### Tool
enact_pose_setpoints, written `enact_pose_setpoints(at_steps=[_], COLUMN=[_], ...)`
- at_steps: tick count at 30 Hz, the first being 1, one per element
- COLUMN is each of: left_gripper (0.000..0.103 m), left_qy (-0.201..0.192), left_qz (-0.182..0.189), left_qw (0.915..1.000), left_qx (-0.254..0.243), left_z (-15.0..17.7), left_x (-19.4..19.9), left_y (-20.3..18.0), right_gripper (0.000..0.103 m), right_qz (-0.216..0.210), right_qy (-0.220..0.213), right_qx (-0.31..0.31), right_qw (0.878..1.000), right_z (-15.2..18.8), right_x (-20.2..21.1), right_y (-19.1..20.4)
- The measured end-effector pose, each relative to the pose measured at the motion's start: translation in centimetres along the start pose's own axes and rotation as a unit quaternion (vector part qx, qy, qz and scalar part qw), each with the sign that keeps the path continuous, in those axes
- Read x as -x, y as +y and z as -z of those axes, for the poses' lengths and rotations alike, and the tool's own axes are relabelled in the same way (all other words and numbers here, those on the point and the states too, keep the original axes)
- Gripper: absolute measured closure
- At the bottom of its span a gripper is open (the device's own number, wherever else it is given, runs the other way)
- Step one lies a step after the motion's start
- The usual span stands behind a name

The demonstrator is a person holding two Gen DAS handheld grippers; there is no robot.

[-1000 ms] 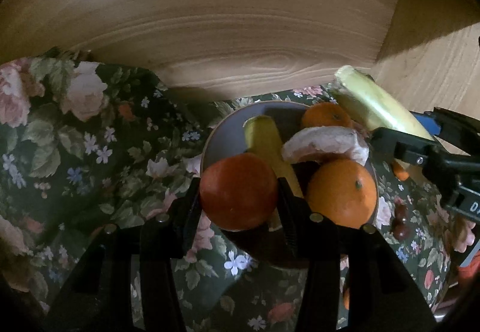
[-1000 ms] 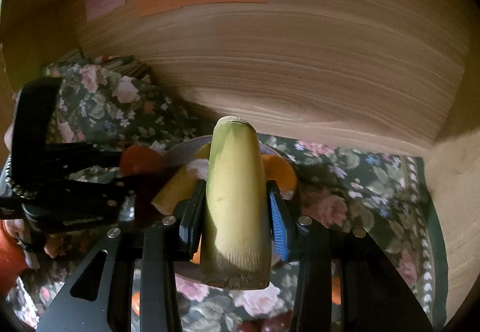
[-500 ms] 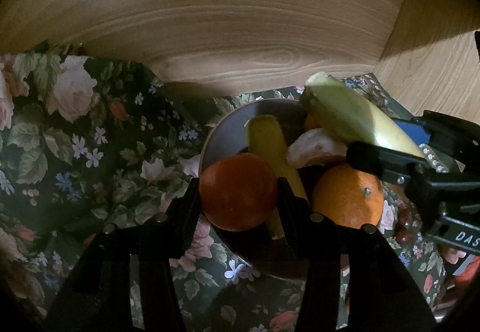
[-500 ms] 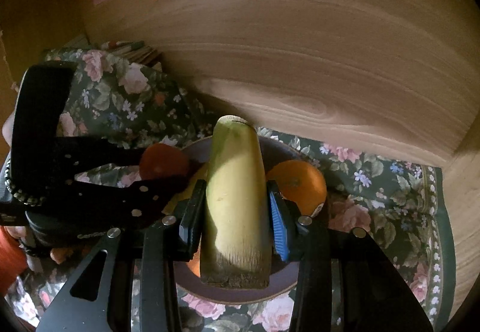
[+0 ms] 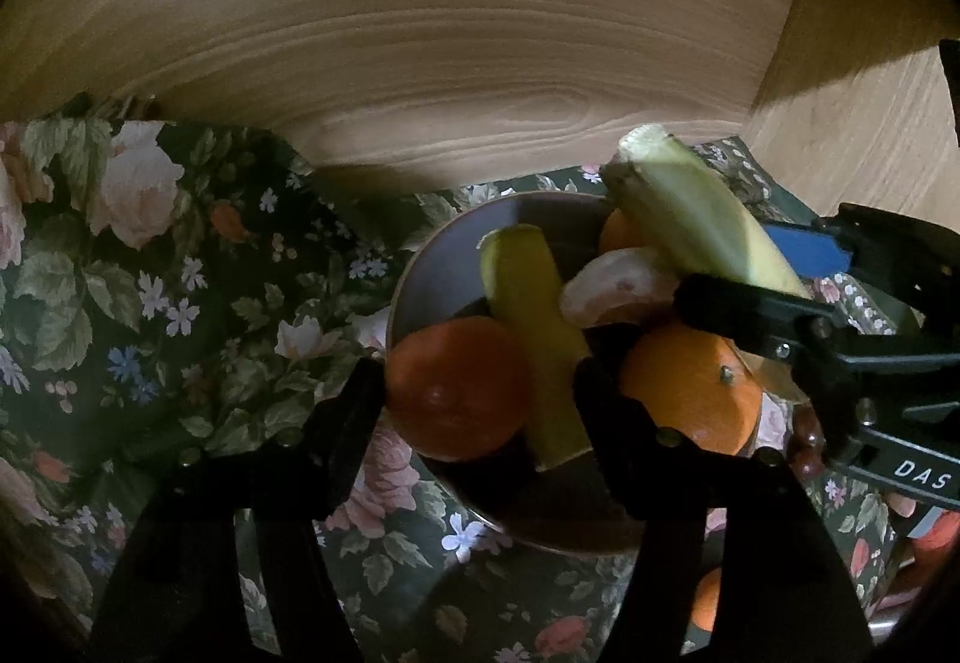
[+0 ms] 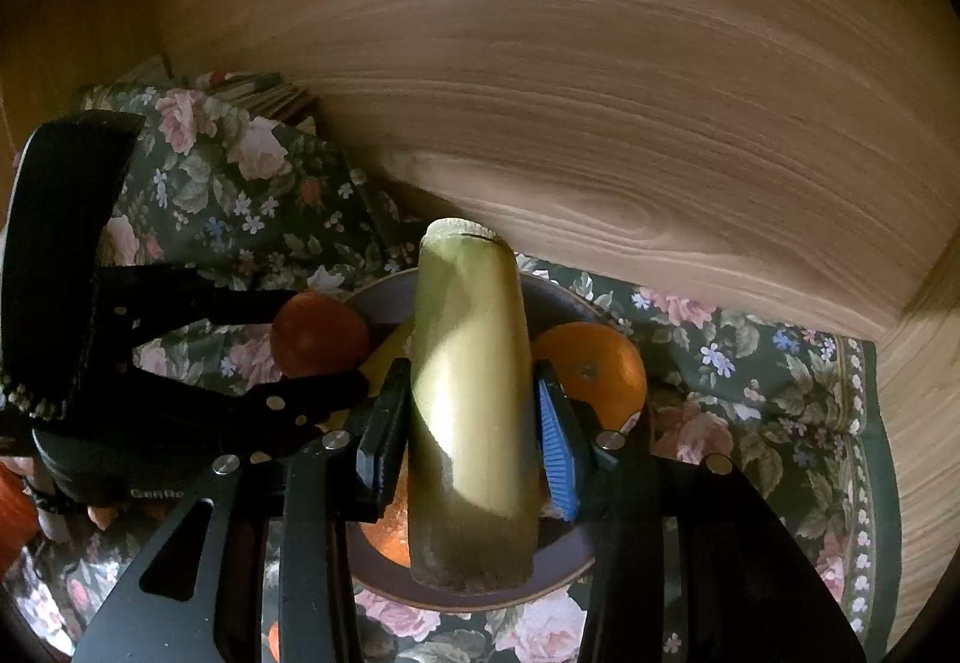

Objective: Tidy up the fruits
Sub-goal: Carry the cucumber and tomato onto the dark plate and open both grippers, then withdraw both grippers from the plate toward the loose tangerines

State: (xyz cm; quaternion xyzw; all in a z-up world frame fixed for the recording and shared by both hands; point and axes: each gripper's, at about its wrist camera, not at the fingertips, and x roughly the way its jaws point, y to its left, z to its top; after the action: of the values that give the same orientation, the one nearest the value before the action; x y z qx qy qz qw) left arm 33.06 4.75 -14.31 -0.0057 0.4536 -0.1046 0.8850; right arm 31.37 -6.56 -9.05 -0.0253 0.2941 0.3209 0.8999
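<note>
Over the bowl (image 5: pixel 420 273) my left jaws have just been opening to leave the tangerine (image 5: pixel 459 387) inside, while my right jaws grip a banana piece (image 6: pixel 471 423) to add.

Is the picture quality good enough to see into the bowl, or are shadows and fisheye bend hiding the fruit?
Left wrist view: dim, the bowl near side in shadow, fruit readable; wall grain bows from fisheye. Right wrist view: a shadow band crosses the banana piece, its lower end soft; corners vignetted black.
</note>
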Motion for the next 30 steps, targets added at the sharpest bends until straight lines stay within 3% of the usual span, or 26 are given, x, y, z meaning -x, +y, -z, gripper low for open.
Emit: enact_pose_setpoints(at_steps=[2, 4, 7, 12, 15, 20, 30], left_gripper=[0.037, 0.037, 0.037, 0.032, 0.032, 0.032, 0.031], left_qy=[-0.002, -0.006, -0.013, -0.032, -0.033, -0.017, -0.024], left_qz=[-0.001, 0.000, 0.001, -0.010, -0.037, -0.039, -0.042], left_qw=[1.0000, 1.0000, 0.9999, 0.9994, 0.9988, 0.9990, 0.9988], left_qx=[0.001, 0.004, 0.011, 0.007, 0.000, 0.016, 0.014], left_z=[0.0, 0.0, 0.0, 0.4, 0.9, 1.6, 2.6], left_x=[0.1, 0.4, 1.1, 2.5, 2.6, 1.8, 2.8], left_y=[-0.1, 0.0, 0.1, -0.3, -0.6, 0.4, 0.8], right_gripper=[0.064, 0.051, 0.040, 0.040, 0.040, 0.040, 0.040], right_qz=[0.004, 0.007, 0.010, 0.017, 0.020, 0.017, 0.005], right_qy=[-0.002, -0.007, -0.021, -0.036, -0.033, -0.024, -0.013], right_qx=[0.001, 0.000, -0.005, -0.008, -0.006, 0.000, 0.012], right_qw=[1.000, 1.000, 1.000, 0.999, 0.999, 1.000, 1.000], right_z=[0.0, 0.0, 0.0, 0.2, 0.6, 1.1, 1.4], right_x=[0.2, 0.5, 1.4, 3.0, 3.2, 2.6, 1.7], right_y=[0.0, -0.1, -0.3, -0.5, -0.3, 0.5, 1.8])
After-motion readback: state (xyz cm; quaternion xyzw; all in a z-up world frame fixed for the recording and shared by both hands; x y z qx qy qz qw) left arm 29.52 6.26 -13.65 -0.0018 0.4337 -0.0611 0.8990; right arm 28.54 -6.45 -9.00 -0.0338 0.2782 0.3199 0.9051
